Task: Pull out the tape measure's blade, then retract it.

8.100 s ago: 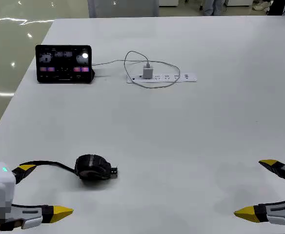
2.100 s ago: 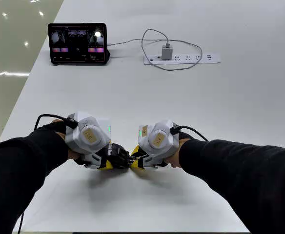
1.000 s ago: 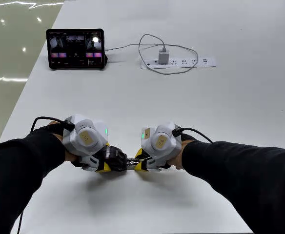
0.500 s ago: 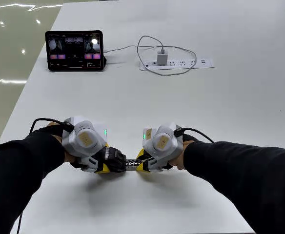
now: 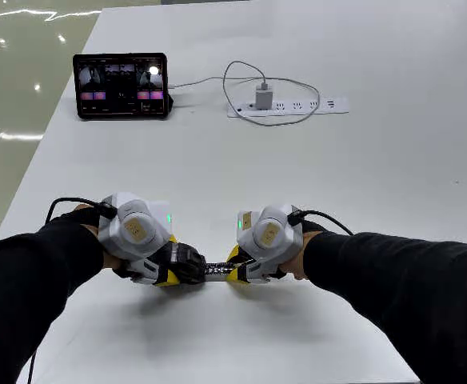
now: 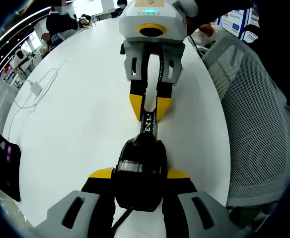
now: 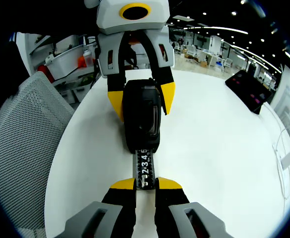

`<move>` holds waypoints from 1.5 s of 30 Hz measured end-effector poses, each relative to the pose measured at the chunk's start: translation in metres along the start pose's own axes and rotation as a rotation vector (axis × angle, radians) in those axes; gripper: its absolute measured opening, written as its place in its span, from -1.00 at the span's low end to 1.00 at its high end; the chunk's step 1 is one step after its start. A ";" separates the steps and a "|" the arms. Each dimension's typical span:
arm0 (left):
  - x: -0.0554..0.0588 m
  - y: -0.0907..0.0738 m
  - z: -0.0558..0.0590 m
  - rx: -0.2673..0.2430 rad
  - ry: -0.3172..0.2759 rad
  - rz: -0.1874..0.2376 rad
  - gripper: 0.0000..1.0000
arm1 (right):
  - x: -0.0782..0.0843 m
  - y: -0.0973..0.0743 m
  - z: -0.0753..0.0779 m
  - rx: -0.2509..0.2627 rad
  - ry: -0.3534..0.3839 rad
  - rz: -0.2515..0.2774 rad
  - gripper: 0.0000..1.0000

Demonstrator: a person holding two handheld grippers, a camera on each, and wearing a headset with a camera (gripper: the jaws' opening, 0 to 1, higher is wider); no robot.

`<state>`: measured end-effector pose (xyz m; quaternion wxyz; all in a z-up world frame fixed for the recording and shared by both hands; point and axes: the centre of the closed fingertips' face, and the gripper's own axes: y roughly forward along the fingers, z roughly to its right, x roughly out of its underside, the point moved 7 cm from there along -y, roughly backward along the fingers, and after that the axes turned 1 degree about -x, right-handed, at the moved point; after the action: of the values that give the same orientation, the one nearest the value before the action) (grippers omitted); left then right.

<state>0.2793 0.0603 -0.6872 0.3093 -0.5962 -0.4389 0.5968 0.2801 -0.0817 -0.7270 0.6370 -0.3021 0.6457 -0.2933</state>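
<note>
The black rounded tape measure case (image 5: 187, 263), down on the white workbench (image 5: 297, 184), is clamped by the left gripper (image 5: 173, 270). Its numbered blade (image 5: 215, 270) is pinched by the right gripper (image 5: 235, 273) and is drawn out a bit further than before, so the pull-out looks underway.

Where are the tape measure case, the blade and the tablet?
tape measure case (image 7: 141, 114), right gripper view, black top face
blade (image 7: 144, 168), right gripper view, printed numbers
tablet (image 5: 120, 86), head view, screen middle

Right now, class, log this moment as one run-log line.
left tongs: shut on tape measure | right tongs: shut on blade | blade: short stretch out
</note>
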 end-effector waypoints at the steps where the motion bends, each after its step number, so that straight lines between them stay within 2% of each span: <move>1: 0.000 0.000 0.000 0.000 0.000 0.000 -0.39 | 0.000 0.000 0.000 0.000 0.001 0.000 -0.81; 45: 0.000 0.000 -0.001 -0.002 -0.003 -0.006 -0.39 | 0.013 -0.018 -0.002 0.006 0.024 -0.024 -0.81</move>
<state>0.2802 0.0607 -0.6872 0.3098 -0.5944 -0.4415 0.5965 0.2785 -0.1031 -0.7215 0.6266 -0.3044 0.6487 -0.3063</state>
